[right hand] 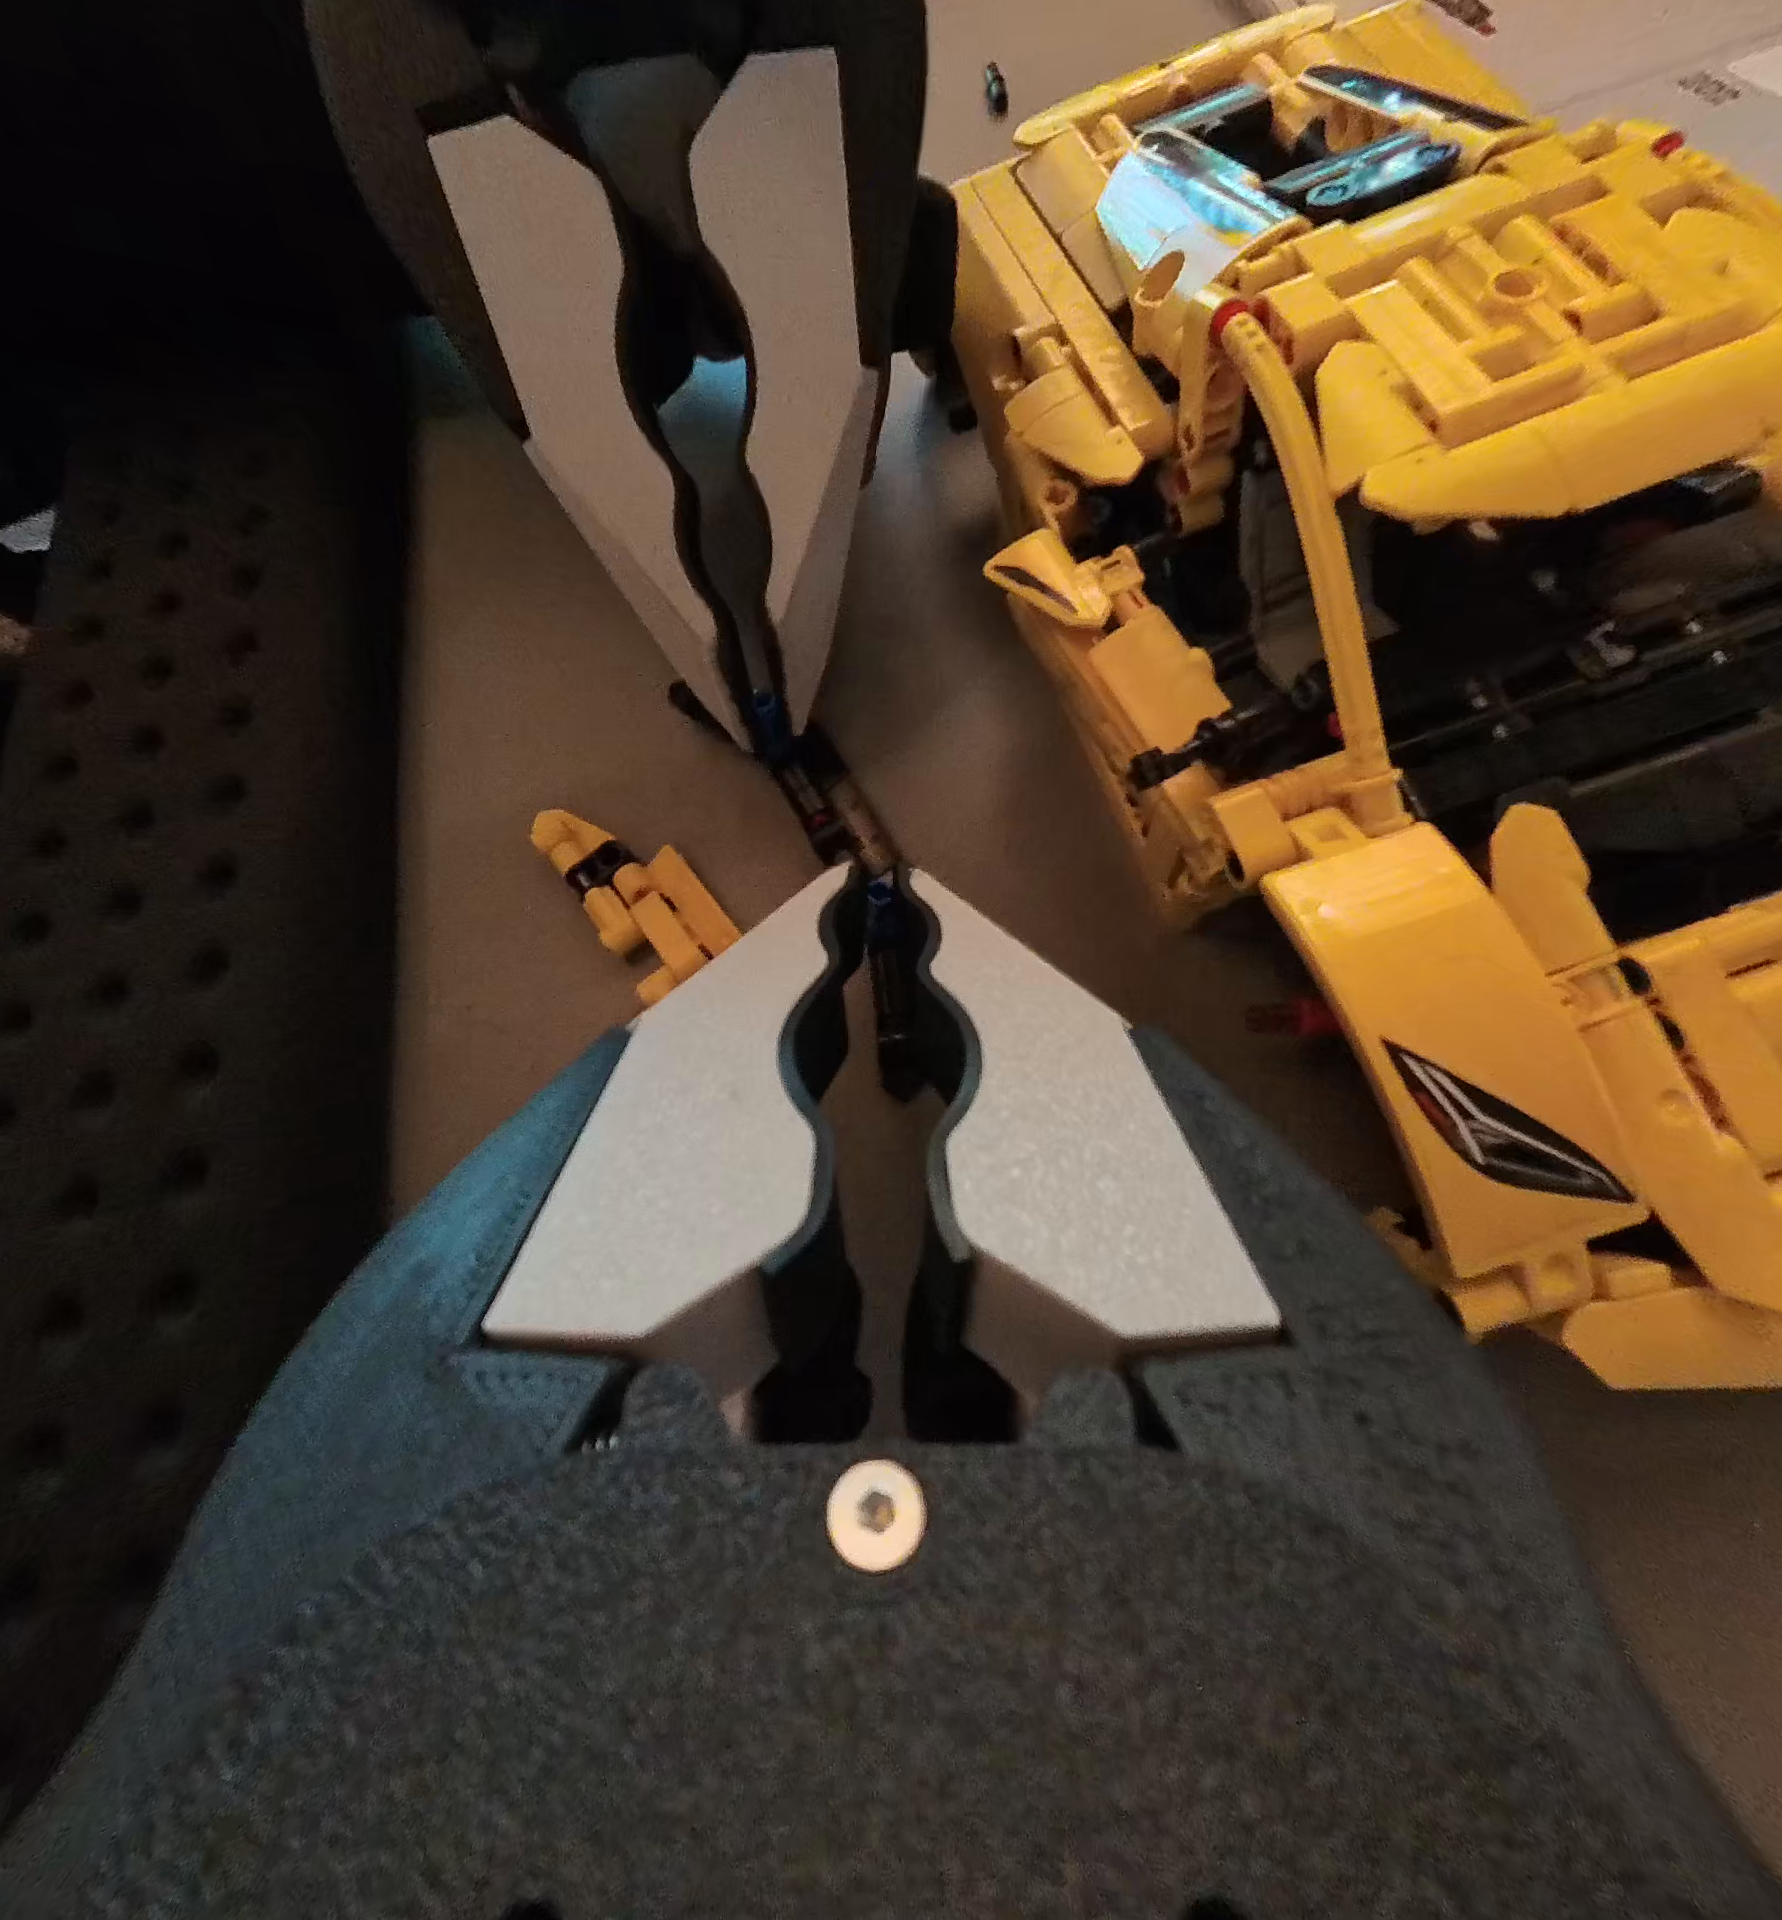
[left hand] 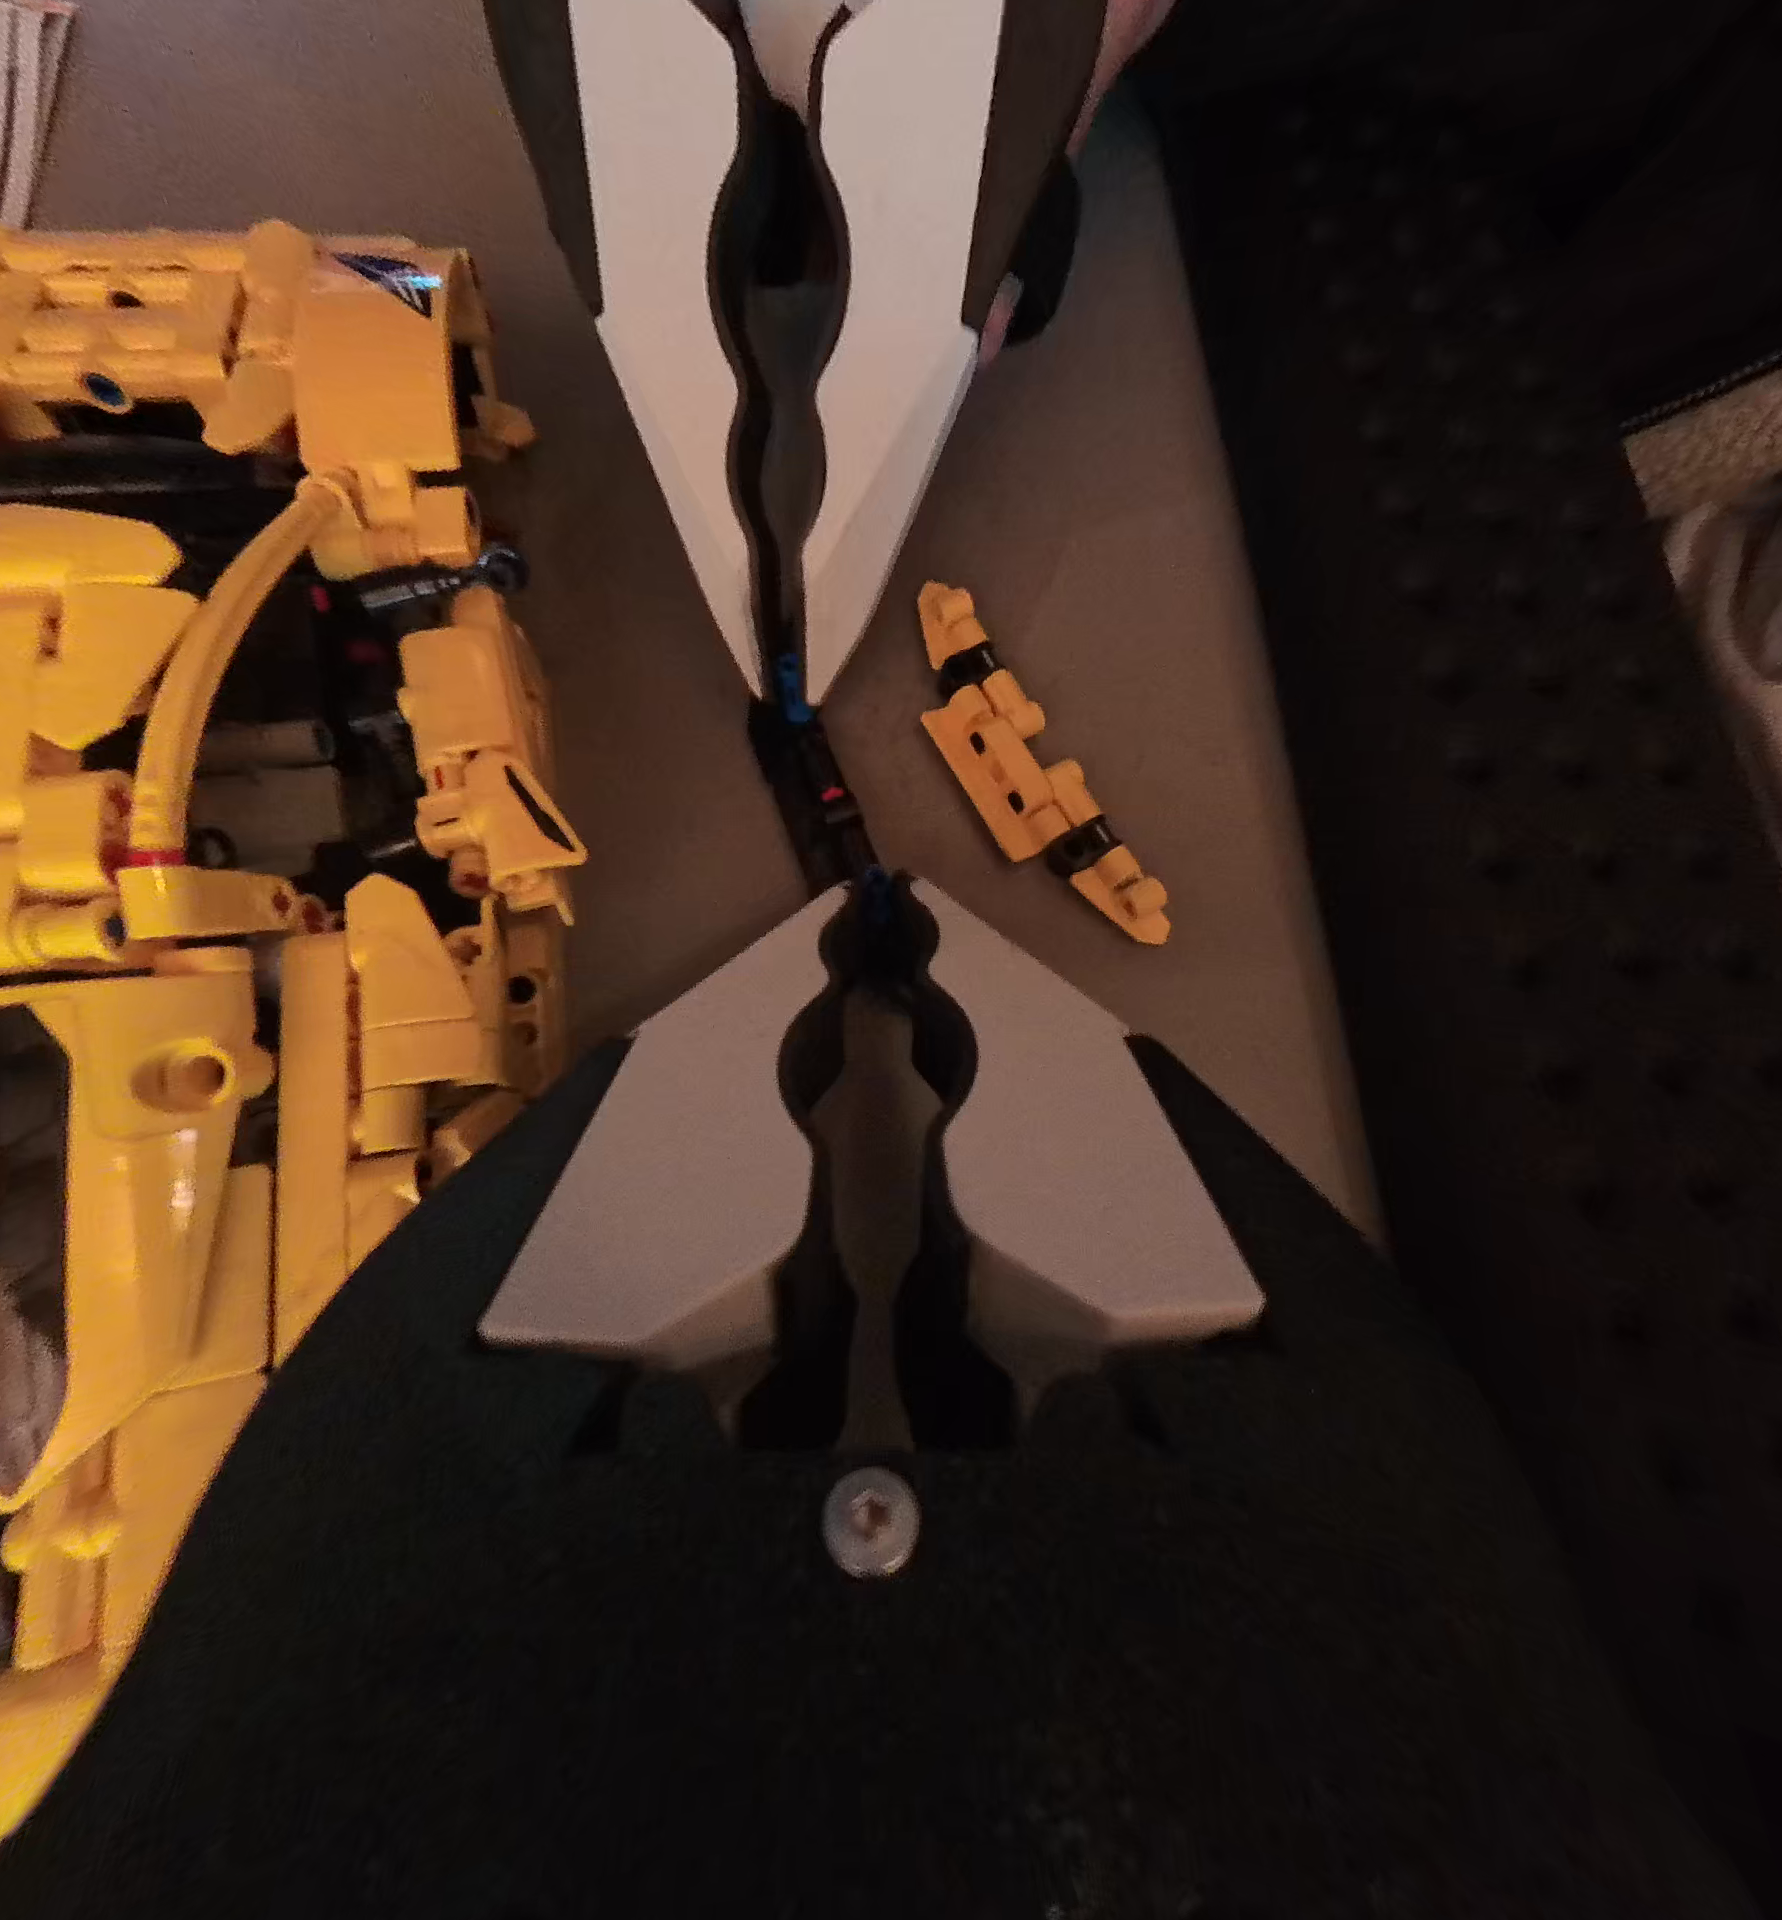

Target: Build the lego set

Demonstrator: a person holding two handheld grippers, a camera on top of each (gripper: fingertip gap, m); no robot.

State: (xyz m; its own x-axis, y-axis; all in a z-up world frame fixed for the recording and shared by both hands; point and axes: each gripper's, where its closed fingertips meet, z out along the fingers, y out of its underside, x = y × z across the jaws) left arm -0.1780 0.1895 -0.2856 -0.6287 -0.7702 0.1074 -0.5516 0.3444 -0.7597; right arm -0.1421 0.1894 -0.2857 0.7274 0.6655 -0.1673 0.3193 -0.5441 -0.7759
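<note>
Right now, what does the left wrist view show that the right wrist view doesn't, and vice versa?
Left wrist only: the small yellow sub-assembly in full, unobstructed, and a grey fabric item at the right edge.

Right wrist only: the yellow car's transparent windscreen, its front fender with a dark emblem sticker, a loose red pin beside it, and a small black piece on the table farther off.

Both: the left tongs and right tongs meeting tip to tip, each shut on an end of the black beam assembly with blue pins, plus the dark perforated mat.
</note>
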